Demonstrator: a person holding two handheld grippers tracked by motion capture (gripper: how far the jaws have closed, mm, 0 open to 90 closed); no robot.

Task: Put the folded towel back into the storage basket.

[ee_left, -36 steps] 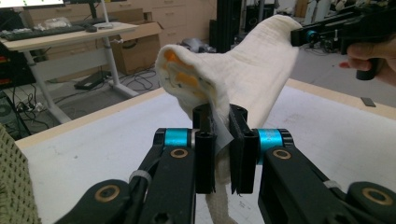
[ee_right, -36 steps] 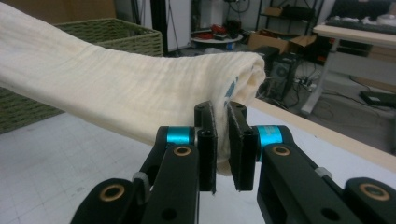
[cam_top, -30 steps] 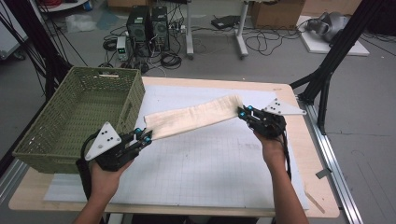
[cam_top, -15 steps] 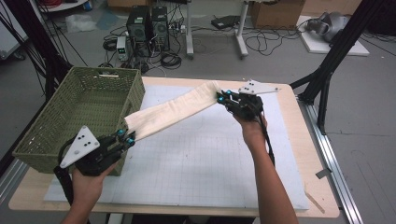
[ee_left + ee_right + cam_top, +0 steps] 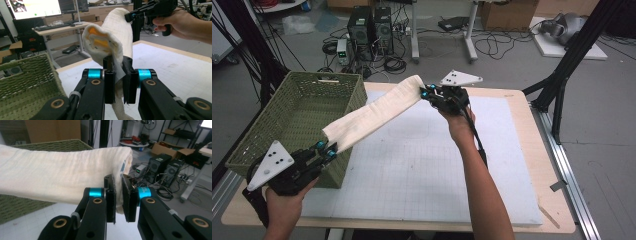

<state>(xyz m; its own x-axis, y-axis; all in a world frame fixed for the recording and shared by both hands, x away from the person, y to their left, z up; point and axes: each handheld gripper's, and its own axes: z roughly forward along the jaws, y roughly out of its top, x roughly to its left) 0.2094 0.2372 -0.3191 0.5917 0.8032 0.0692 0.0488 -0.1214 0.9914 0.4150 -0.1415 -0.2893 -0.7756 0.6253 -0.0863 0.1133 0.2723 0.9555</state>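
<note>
White mat (image 5: 422, 170) below — rolled towel (image 5: 372, 112) stretched, each end clamped between fingers (image 5: 109, 82).

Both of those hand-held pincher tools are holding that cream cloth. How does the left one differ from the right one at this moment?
The left gripper is low, beside the green basket; the right gripper is raised, farther out over the table. So the cloth slopes up from left to right. The left pinches an end showing orange inner layers; the right pinches a plain cream end. Both are shut on the cloth, and both carry a grey three-cornered plate.
</note>
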